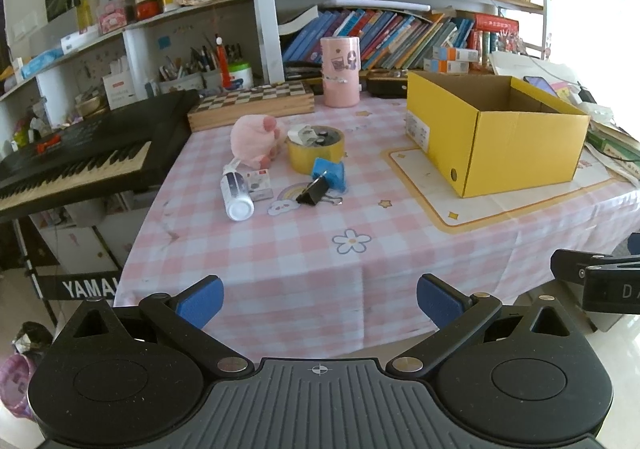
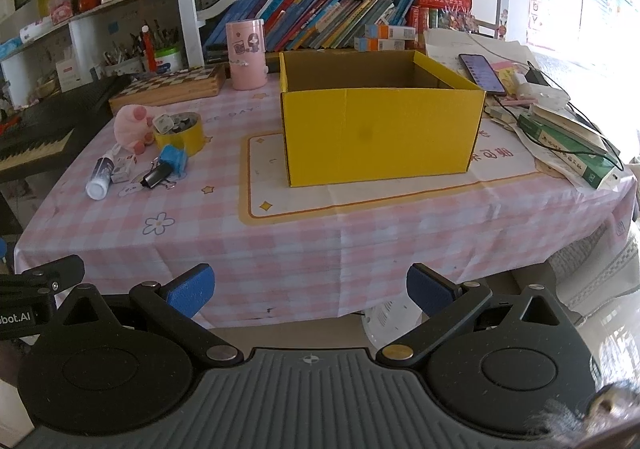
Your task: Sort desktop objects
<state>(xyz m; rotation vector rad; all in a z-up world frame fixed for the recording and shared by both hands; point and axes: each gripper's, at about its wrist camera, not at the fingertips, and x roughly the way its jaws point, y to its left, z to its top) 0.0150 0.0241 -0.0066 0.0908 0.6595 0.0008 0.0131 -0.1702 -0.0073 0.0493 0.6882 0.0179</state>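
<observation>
An open yellow cardboard box [image 1: 512, 145] [image 2: 380, 133] stands on the pink checked tablecloth [image 1: 304, 257] [image 2: 280, 237]. Left of it lies a cluster: a pink plush toy [image 1: 256, 137] [image 2: 130, 127], a yellow tape roll [image 1: 316, 149] [image 2: 184, 137] with small items inside, a blue object [image 1: 329, 173] [image 2: 174, 159], a black binder clip [image 1: 316, 193] [image 2: 156, 175], a white bottle [image 1: 236, 195] [image 2: 100, 177] on its side and a small box [image 1: 260, 185] [image 2: 122, 169]. My left gripper [image 1: 320, 301] and right gripper [image 2: 310, 291] hover open and empty at the table's near edge.
A pink cylinder [image 1: 340, 71] [image 2: 246, 53] and a wooden chessboard box [image 1: 252, 101] [image 2: 172, 87] stand at the back. A black keyboard [image 1: 80, 153] lies off the left edge. Books, a phone [image 2: 482, 73] and cables crowd the right side. Shelves rise behind.
</observation>
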